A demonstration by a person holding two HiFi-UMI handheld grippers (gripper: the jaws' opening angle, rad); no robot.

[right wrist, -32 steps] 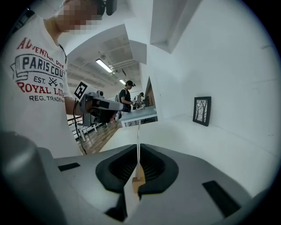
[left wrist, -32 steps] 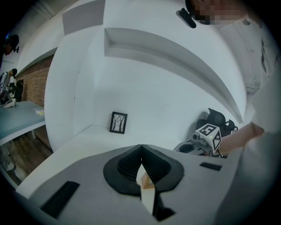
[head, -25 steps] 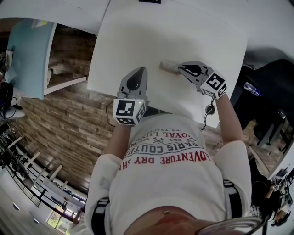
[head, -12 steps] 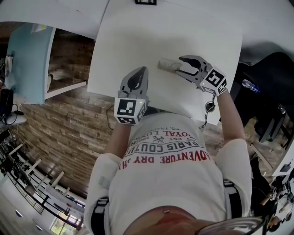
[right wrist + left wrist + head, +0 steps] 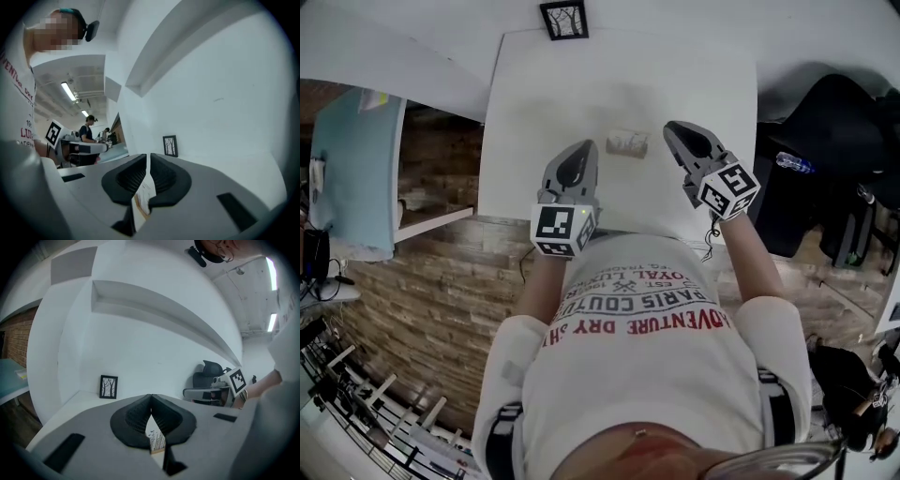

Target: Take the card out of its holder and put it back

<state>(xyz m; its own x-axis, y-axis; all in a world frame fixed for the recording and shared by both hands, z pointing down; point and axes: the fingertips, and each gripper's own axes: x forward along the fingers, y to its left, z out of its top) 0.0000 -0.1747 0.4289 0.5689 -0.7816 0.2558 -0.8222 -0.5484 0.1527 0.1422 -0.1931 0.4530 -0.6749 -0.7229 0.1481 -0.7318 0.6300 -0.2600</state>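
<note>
While both claws are held over the white tabletop (image 5: 534,103), neither one is holding anything. The tabletop is the biggest thing here. It lies under both claws and runs on ahead of them to a white wall.

The left claw (image 5: 586,148) has its two jaws pressed together at the tips, and nothing is caught between them. The right claw (image 5: 671,129) has just been closing its jaws. Now there is only a thin slit between them, and nothing is in that slit.

A small black picture frame (image 5: 563,19) stands well ahead of both claws, at the back of the tabletop by the wall. From the left claw it shows a little to the left. From the right claw it shows a little to the right.

The wooden holder (image 5: 627,142) sits on the tabletop between the two claws, near their tips. It touches neither claw.

The card (image 5: 155,437) stands upright in the holder. It is white with thin dark trees drawn on it. In each gripper view it peeks out through the gap below the jaw tips, beyond the claw and not inside it.
</note>
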